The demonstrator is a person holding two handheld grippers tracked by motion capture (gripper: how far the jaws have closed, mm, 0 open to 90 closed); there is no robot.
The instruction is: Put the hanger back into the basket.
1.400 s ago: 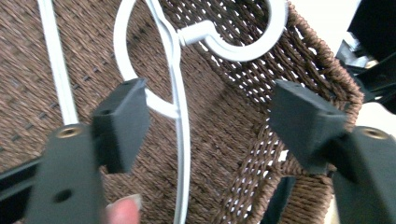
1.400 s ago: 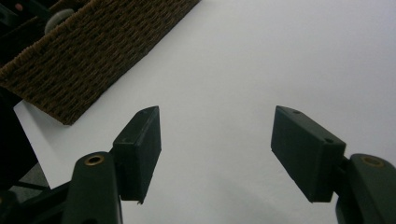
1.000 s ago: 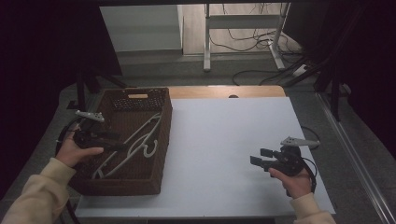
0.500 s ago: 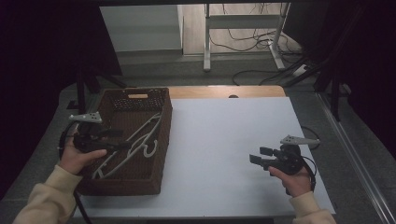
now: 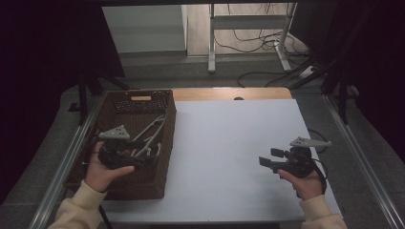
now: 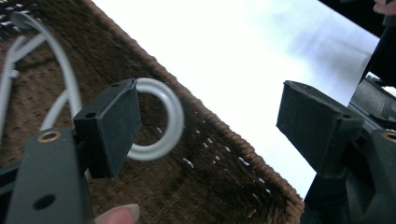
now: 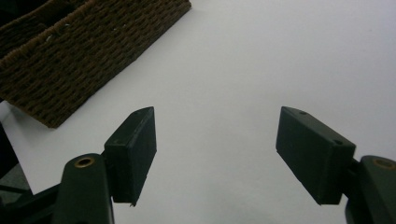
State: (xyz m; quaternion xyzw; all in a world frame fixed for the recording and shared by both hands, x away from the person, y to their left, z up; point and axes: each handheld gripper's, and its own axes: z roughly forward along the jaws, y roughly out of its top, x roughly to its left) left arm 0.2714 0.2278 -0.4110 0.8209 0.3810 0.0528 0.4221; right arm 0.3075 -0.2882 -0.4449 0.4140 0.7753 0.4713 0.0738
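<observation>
Several pale grey hangers [image 5: 145, 138] lie in the wicker basket [image 5: 165, 143] under my left gripper [image 5: 143, 160]; my right gripper [image 5: 267, 161] hovers over the white table [image 5: 224, 143]. Left gripper view: jaws apart around a hanger ring [image 6: 161, 119]. Right gripper view: jaws apart, nothing between

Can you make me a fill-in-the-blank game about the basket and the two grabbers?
1. The brown woven basket sits on the ____ side of the table.
2. The white things lying in the basket are clothes ____.
3. The fingers of the right gripper are ____, with nothing between them.
4. The left gripper is held over the ____.

Missing words: left; hangers; open; basket
</observation>
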